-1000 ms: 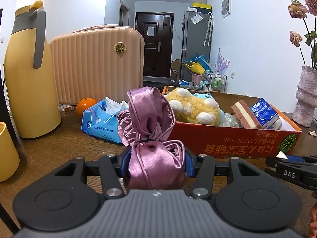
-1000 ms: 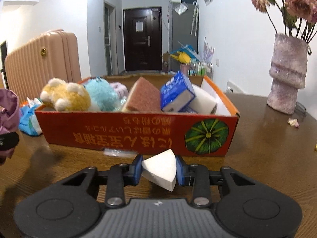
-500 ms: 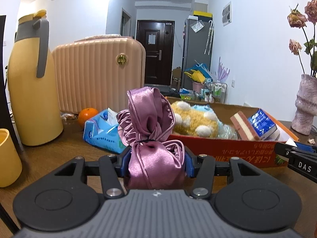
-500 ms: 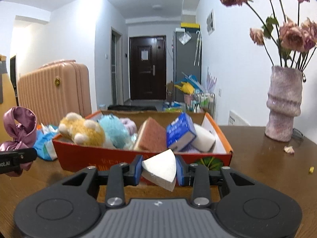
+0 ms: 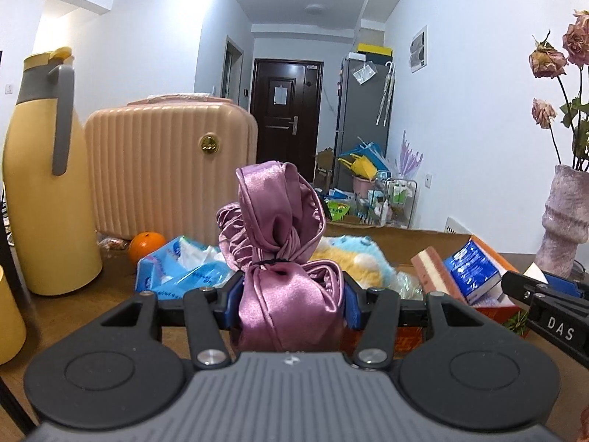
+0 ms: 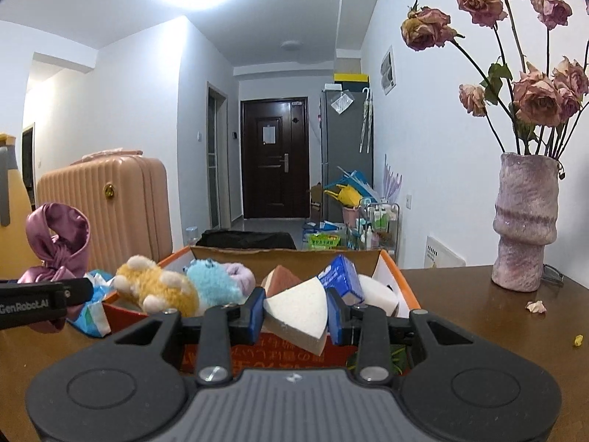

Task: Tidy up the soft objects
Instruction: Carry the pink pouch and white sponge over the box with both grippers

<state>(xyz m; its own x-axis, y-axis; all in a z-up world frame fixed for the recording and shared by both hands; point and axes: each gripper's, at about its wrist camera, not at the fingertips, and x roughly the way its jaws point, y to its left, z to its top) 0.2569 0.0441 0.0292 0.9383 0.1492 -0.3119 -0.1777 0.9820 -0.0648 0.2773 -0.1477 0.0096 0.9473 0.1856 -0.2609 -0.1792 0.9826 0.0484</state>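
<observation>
My left gripper [image 5: 289, 304] is shut on a purple satin scrunchie bundle [image 5: 283, 243], held above the table just in front of the orange cardboard box [image 5: 493, 309]. My right gripper [image 6: 295, 316] is shut on a white wedge-shaped sponge [image 6: 296, 311], raised above the near wall of the same box [image 6: 401, 283]. The box holds a yellow plush [image 6: 158, 289], a blue plush [image 6: 213, 283], a brown sponge [image 6: 281, 280], a blue packet [image 6: 340, 276] and a white sponge [image 6: 375, 291]. The scrunchie also shows in the right wrist view [image 6: 59, 243].
A yellow thermos jug [image 5: 44, 184], a pink suitcase [image 5: 165, 169], an orange [image 5: 147, 245] and a blue tissue pack [image 5: 180, 269] stand left of the box. A purple vase with dried roses [image 6: 524, 221] stands at the right. A yellow cup [image 5: 9, 316] is at far left.
Both grippers have risen with their loads; the box now sits lower in both views. The right gripper has come over the box's near edge.
</observation>
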